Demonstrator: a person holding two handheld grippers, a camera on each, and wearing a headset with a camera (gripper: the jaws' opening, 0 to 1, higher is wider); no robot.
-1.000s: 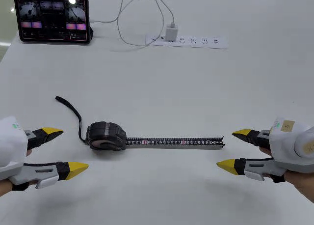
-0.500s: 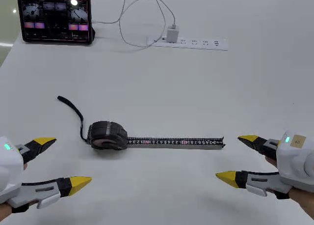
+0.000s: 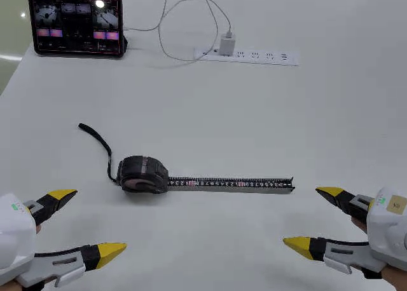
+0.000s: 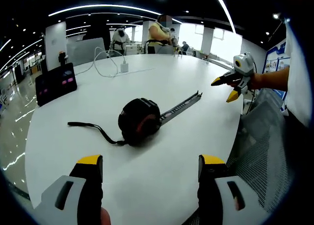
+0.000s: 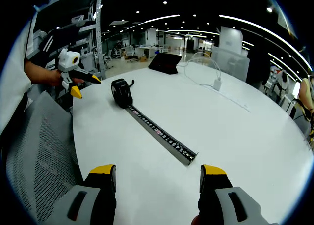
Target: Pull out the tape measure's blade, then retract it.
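— Tape measure (image 3: 143, 175)?
— Lying on table (image 3: 254, 113), blade (image 3: 232, 183) out toward R gripper (image 3: 302, 216). L gripper (image 3: 98, 219) and R both spread wide, empty, apart from it.
— Else?
— L gripper view catches people (image 4: 162, 33) beyond; head view, a tablet (image 3: 77, 24).

Open-plan office hall, ceiling light strips (image 4: 98, 7), white worktable (image 3: 254, 126), mesh chair (image 5: 39, 151), shelving (image 5: 94, 18)

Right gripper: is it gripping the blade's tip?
No, the right gripper is open and apart from the blade, with nothing between its jaws.
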